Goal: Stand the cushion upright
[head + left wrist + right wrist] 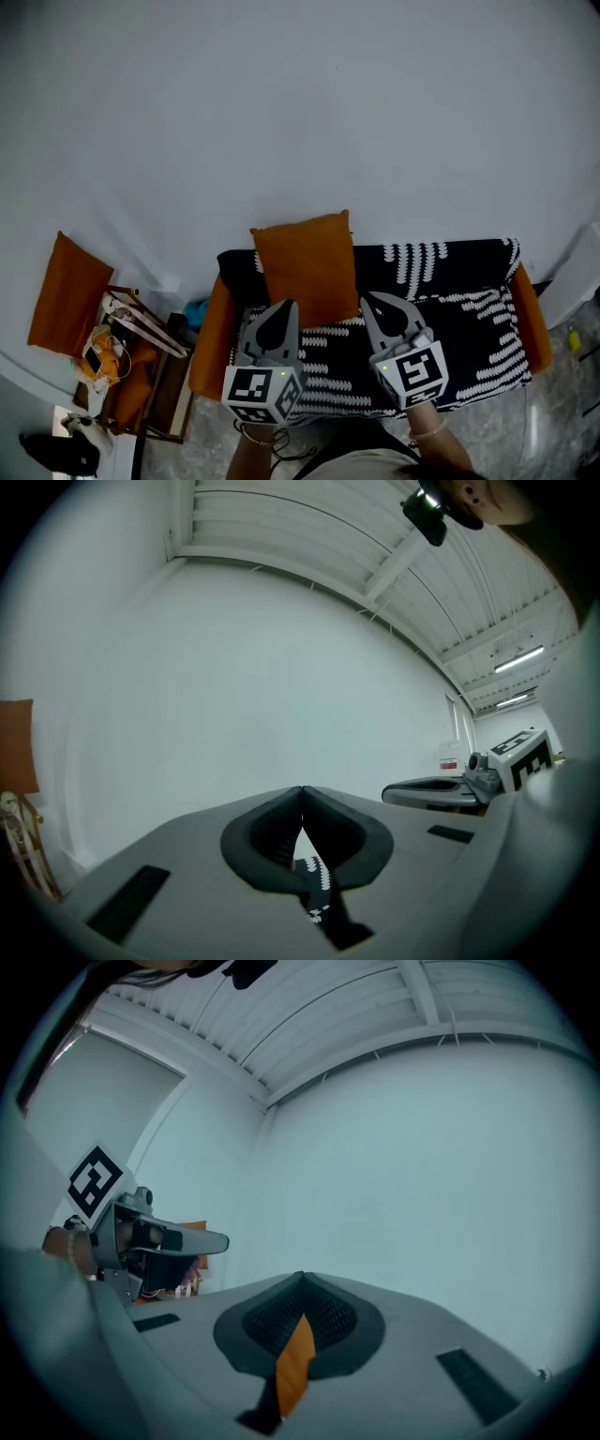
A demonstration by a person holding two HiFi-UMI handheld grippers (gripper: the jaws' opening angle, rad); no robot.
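An orange cushion (305, 267) stands upright on the sofa (469, 328), leaning back against the white wall. The sofa has a black-and-white patterned cover. My left gripper (285, 306) is level in front of the cushion's lower left corner, jaws shut with nothing held. My right gripper (369, 299) is just right of the cushion's lower right corner, also shut and empty. In the left gripper view the closed jaws (302, 791) face the bare wall, with patterned cover below them. In the right gripper view a sliver of the orange cushion (295, 1363) shows below the closed jaws (302, 1279).
The sofa has orange arms (210, 339) at both ends. Left of it stands a wooden rack (141, 330) with clutter, and a second orange cushion (67, 292) leans on the wall there. A white object (577, 281) sits at the right edge.
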